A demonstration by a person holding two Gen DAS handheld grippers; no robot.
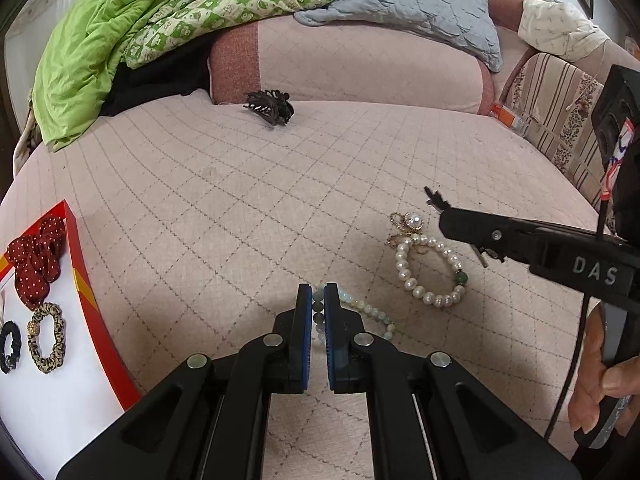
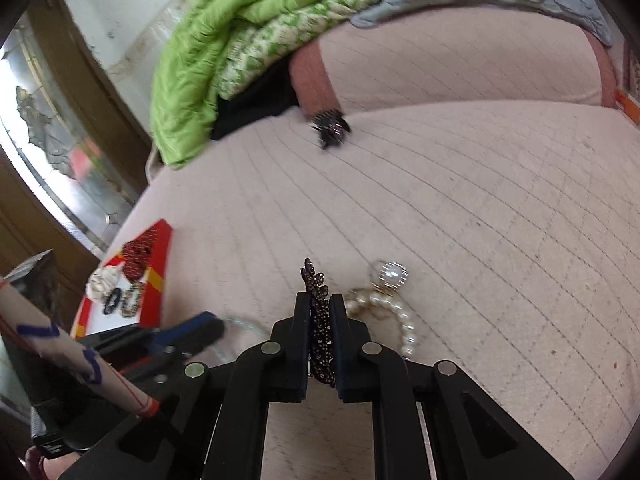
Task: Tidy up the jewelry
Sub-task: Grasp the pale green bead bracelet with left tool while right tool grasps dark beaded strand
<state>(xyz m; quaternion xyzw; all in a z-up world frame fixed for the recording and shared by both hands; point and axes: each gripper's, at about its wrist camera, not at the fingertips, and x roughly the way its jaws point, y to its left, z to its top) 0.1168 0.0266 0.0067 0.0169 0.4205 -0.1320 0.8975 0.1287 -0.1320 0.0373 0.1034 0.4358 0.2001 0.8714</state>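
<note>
Right gripper (image 2: 320,336) fingers clamp a beaded hair clip (image 2: 320,320), its long axis pointing forward beyond them.

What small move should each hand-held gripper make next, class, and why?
Probably carry both catches left to the red-edged tray: the left hand-held gripper pinches the pale bead bracelet, and the right hand-held gripper pinches a dark rhinestone clip.

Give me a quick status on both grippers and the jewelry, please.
Left gripper shut on pale bead bracelet. Right gripper shut on dark rhinestone clip. Pearl bracelet loose on bed; red box nearby, path clear.
</note>
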